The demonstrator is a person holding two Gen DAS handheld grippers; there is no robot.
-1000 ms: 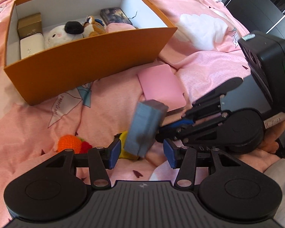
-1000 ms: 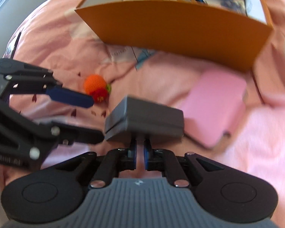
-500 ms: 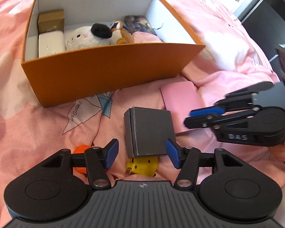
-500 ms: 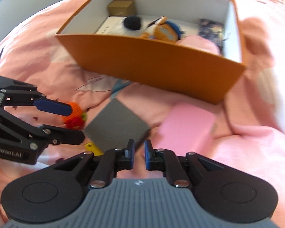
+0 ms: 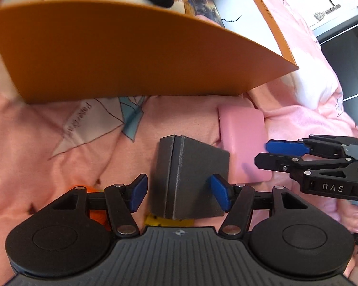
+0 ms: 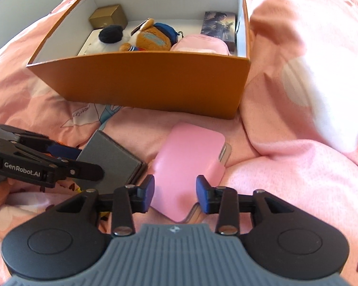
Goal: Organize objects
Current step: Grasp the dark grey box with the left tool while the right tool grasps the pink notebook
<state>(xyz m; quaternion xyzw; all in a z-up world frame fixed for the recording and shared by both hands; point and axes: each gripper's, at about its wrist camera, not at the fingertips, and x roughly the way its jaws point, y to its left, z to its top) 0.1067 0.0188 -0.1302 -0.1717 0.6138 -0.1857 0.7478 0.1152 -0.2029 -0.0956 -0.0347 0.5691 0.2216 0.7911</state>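
A grey box lies on the pink bedspread in front of the orange box. My left gripper is open, its blue pads on either side of the grey box without clearly touching it. The grey box also shows in the right wrist view. A pink case lies to its right. My right gripper is open, its jaws straddling the near end of the pink case. The orange box holds plush toys, a gold box, a white box and a card pack.
An orange knitted toy and a yellow toy lie half hidden behind my left gripper. The pink bedspread bunches into folds to the right. Dark furniture stands beyond the bed.
My right gripper let go of the grey box, shifted right over the pink case and opened. My left gripper moved forward and lower around the grey box, now lying on the bed.
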